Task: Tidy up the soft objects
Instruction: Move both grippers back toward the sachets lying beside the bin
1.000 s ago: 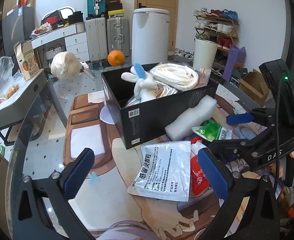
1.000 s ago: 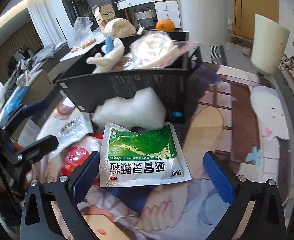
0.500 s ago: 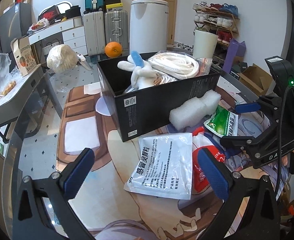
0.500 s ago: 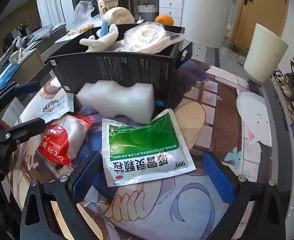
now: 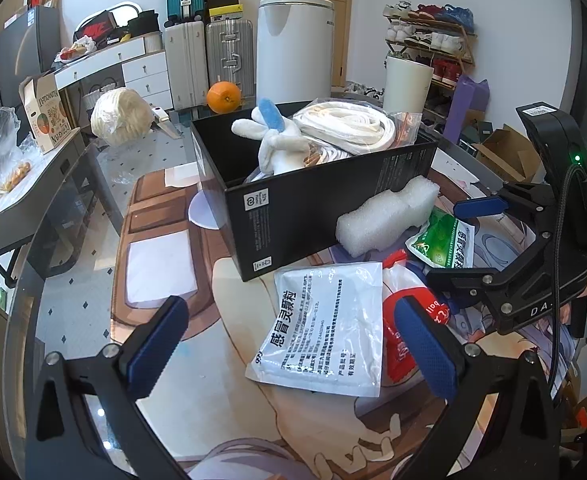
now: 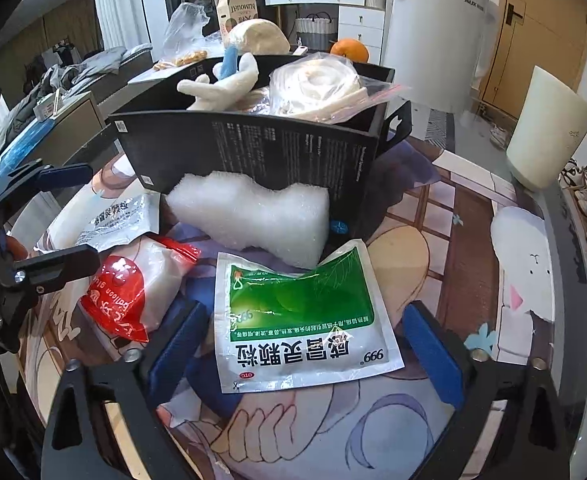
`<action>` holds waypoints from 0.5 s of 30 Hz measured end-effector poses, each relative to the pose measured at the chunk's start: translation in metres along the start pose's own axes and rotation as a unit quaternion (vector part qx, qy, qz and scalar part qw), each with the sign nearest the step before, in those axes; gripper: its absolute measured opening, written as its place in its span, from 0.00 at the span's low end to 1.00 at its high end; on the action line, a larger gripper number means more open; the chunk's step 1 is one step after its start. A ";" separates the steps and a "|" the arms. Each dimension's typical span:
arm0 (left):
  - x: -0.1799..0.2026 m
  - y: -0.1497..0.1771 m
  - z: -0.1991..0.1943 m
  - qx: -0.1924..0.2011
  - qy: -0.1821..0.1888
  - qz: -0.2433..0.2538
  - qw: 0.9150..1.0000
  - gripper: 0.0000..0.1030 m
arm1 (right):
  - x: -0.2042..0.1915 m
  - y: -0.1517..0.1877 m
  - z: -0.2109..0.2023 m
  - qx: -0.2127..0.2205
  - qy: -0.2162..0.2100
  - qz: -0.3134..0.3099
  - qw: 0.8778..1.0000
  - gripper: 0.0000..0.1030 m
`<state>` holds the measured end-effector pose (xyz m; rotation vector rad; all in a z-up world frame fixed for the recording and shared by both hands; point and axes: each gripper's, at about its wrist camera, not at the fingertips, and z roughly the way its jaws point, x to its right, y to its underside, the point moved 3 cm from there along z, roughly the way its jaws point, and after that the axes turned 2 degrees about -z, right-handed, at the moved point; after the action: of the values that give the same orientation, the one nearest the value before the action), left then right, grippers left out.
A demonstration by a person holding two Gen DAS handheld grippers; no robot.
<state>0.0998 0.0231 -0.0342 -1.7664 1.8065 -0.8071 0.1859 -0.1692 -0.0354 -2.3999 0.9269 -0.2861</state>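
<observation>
Jaws of the right gripper (image 6: 305,344) have just been closing around the green sachet (image 6: 301,316), pads not yet touching.

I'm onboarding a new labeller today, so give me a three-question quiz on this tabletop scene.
1. True or false: the foam block lies inside the black box.
2. Which pouch sits between the right gripper fingers?
A. green and white pouch
B. red and white bag
C. white sachet
3. Fill in: the plush toy and the bagged white cord are in the ____.

Key: 1 false, it leans against the box's outside wall; 2 A, jaws closing but not yet pressing; 3 black box.
</observation>
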 end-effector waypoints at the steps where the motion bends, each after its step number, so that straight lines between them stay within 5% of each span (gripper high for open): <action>1: 0.000 0.000 0.000 0.000 0.000 0.000 1.000 1.00 | 0.000 -0.001 -0.001 0.003 -0.001 -0.001 1.000 0.81; 6: 0.001 0.003 0.001 -0.006 0.001 0.002 1.000 1.00 | -0.002 0.001 -0.007 0.009 -0.002 0.001 1.000 0.64; 15: -0.005 0.004 0.008 -0.025 0.008 -0.019 0.999 1.00 | -0.003 0.008 -0.012 0.015 -0.006 0.007 1.000 0.63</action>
<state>0.1035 0.0273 -0.0430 -1.8351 1.8244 -0.8005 0.1744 -0.1772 -0.0297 -2.3640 0.9267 -0.2778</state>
